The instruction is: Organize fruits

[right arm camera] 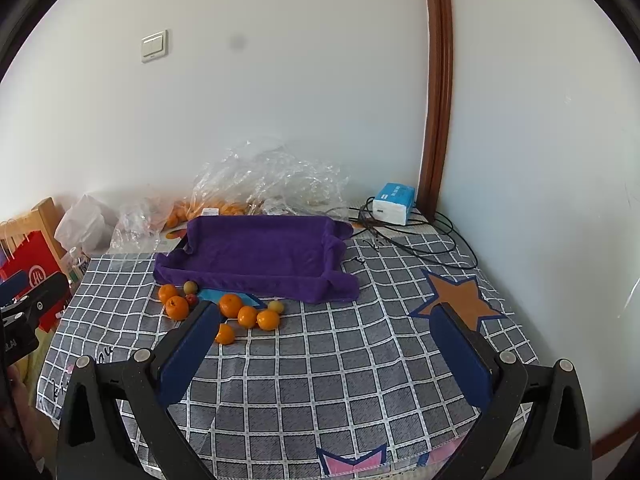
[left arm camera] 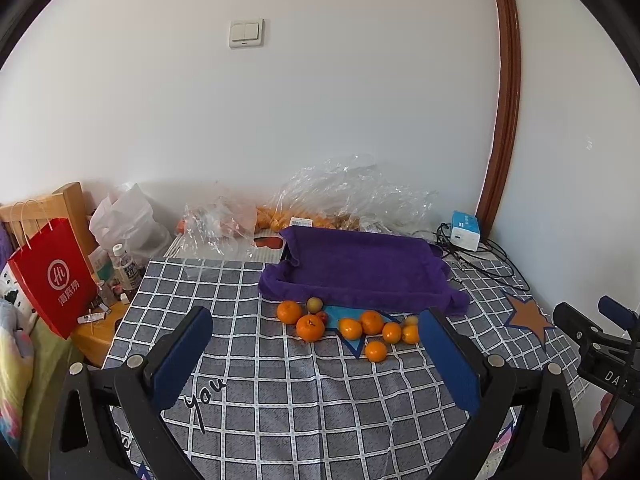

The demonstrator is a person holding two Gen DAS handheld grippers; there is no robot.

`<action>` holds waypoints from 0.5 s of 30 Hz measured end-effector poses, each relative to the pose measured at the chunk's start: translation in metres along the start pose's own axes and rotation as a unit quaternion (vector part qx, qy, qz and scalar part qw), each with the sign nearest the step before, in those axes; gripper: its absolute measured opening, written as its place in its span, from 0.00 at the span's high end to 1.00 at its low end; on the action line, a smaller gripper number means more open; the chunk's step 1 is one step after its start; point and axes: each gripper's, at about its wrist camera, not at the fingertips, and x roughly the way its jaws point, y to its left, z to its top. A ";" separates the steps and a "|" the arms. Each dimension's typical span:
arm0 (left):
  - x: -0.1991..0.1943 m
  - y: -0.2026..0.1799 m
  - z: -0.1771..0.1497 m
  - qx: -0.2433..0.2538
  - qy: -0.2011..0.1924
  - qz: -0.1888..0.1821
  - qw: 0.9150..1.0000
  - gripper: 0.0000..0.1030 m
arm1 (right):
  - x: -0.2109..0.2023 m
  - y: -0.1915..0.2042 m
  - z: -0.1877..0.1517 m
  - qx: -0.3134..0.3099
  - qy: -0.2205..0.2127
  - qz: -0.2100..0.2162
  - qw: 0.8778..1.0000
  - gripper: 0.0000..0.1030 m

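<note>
Right now both sets of fingers are spreading wide and carrying nothing: the left gripper (left arm camera: 316, 356) is hovering over the checked cloth short of the fruit, and the right gripper (right arm camera: 326, 350) is hanging beside it, further to the right.

Just ahead, a cluster of tangerines (left arm camera: 372, 322) is lying loose on the surface (right arm camera: 320, 380), mixed with a few small greenish-yellow fruits (left arm camera: 315, 304) and one small red fruit (left arm camera: 322, 317). They are sitting against the near edge of a tray lined with a purple towel (right arm camera: 260, 252), and nothing is lying in that tray. By my reading, the sorting is not yet begun; every loose fruit is waiting to be picked up and placed.

Beyond the tray, crumpled clear plastic bags (left arm camera: 352, 196) are holding more orange fruit against the white wall. A blue-and-white box (right arm camera: 394, 204) with black cables is sitting in the corner, a red paper bag (left arm camera: 54, 276) is standing at the left, and a light switch (left arm camera: 246, 33) is showing above.
</note>
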 end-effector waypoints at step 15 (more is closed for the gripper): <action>-0.006 -0.002 -0.002 0.001 -0.006 -0.003 1.000 0.00 | -0.004 0.004 -0.002 -0.004 -0.006 -0.001 1.000 0.00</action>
